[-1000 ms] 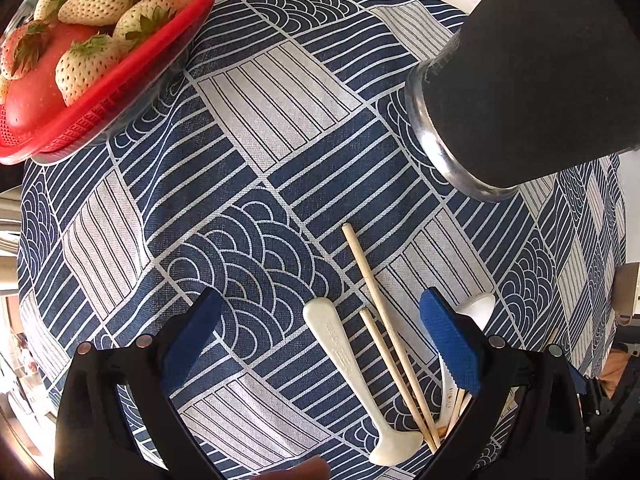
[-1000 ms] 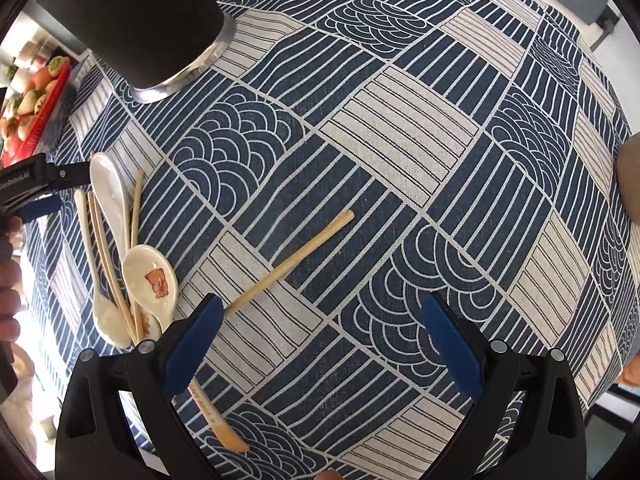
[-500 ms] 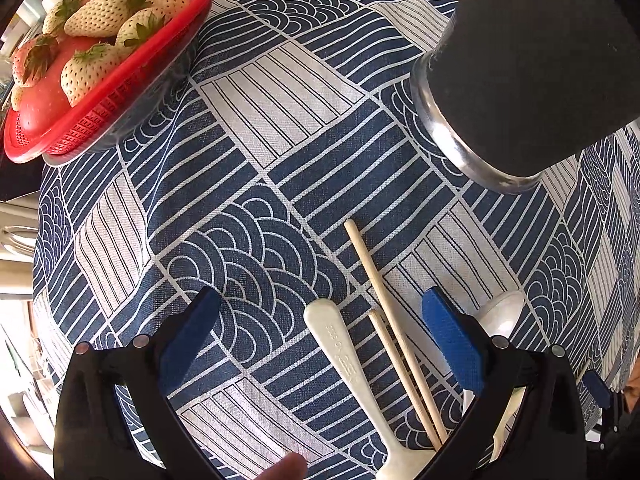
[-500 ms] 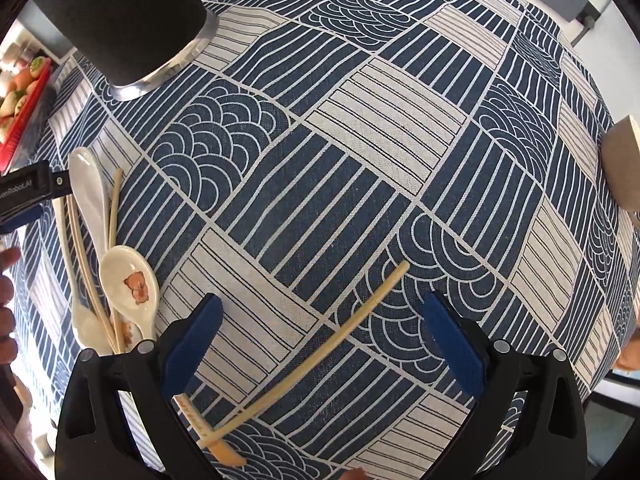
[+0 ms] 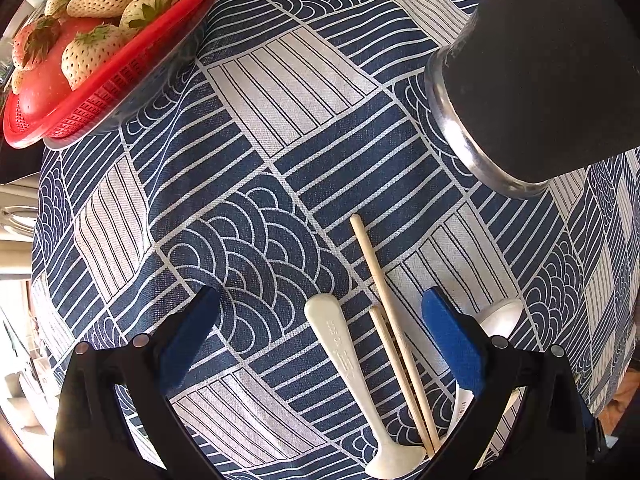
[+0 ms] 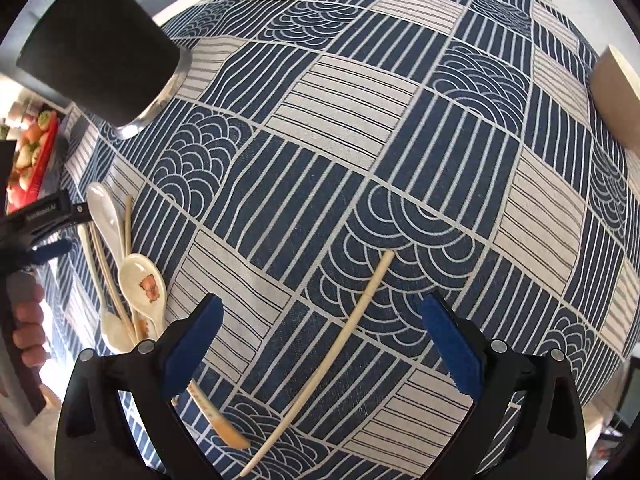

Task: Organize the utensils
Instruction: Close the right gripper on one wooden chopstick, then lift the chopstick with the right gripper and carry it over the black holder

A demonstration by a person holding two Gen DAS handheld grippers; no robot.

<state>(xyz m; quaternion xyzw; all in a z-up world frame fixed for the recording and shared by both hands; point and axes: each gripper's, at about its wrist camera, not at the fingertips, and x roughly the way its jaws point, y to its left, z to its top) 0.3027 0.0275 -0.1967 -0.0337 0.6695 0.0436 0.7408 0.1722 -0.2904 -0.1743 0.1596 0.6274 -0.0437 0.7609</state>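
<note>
Right gripper [image 6: 320, 344] has swung across since a second ago: the lone chopstick [image 6: 348, 332], which half a second back reached only toward its left finger, now lies squarely between the two blue pads, slanting up to the right on the patterned cloth of the surface [image 6: 360, 120]. Jaws wide, nothing touched. A second, orange-tipped chopstick [image 6: 216, 420] pokes out from under the left finger.

Left gripper [image 5: 320, 336] has hardly shifted; its jaws are also wide and empty. Between them lie a white spoon [image 5: 348, 364], handle end pointing away from the camera, and just beside it a pair of chopsticks [image 5: 396, 320]. A second spoon [image 5: 500, 316] peeks past the right finger.

The black holder [image 5: 540, 60] stands ahead to the right, looming slightly larger than before. The red basket [image 5: 92, 100] of strawberries sits at the far left.

From the right wrist, the spoon-and-chopstick cluster [image 6: 124, 276] lies far left, well apart from the lone chopstick.
</note>
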